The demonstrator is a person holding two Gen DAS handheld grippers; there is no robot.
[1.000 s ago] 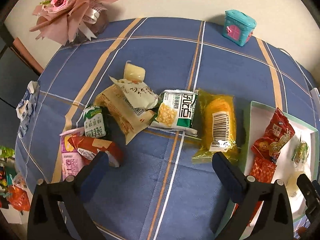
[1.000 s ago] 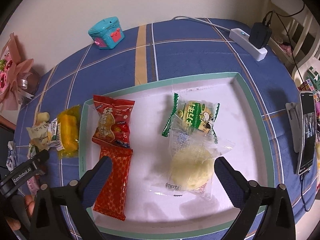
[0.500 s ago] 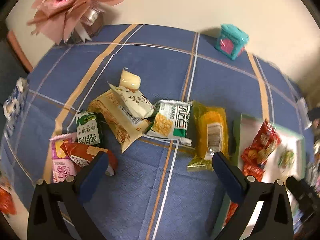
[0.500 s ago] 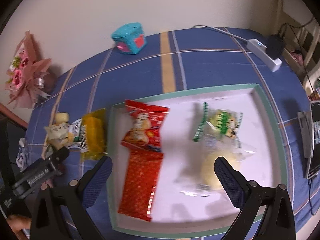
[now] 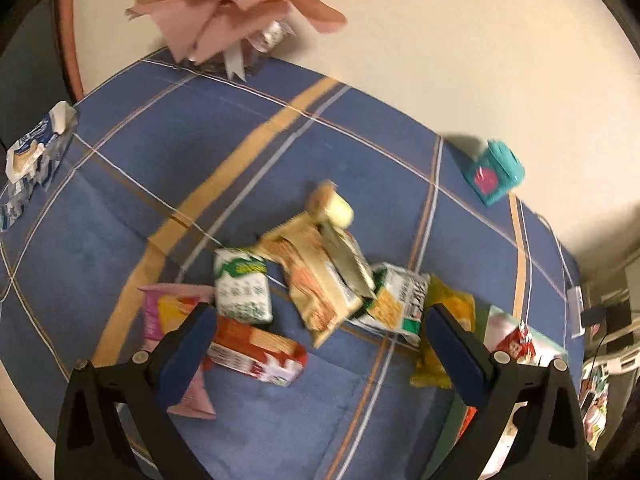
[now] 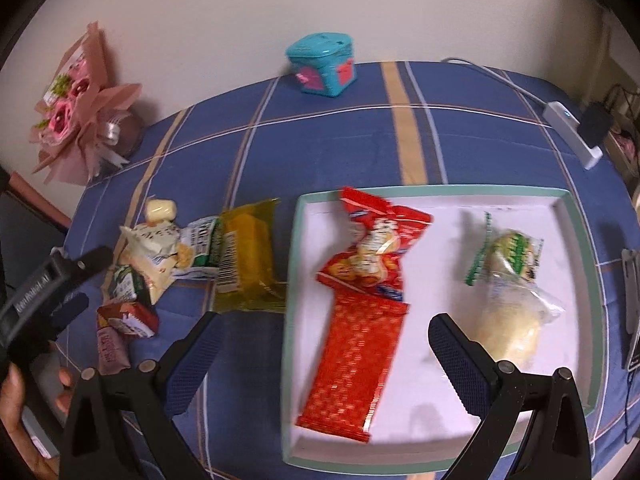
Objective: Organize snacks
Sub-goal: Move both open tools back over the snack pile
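Note:
A heap of snack packets lies on the blue checked tablecloth: a red-and-white pack [image 5: 256,350], a green-and-white pack [image 5: 242,288], a beige wafer pack [image 5: 316,280], a corn snack pack [image 5: 394,300] and a yellow cake pack [image 6: 246,264]. My left gripper [image 5: 320,338] is open and empty, just above the near side of the heap. A white tray with a green rim [image 6: 294,248] holds two red packets [image 6: 356,364] and clear-wrapped buns [image 6: 510,320]. My right gripper [image 6: 322,346] is open and empty over the tray's near left part.
A pink paper bouquet [image 5: 236,4] and a teal toy box [image 6: 324,64] stand at the table's far edge. A white power strip with a plug [image 6: 576,132] lies far right. A phone on a stand [image 6: 632,312] is at the right edge. A torn packet [image 5: 34,152] lies far left.
My left gripper has swung left and closer to the heap; the tray has slid towards its right edge. My right gripper has shifted left, so the heap and the left gripper show more.

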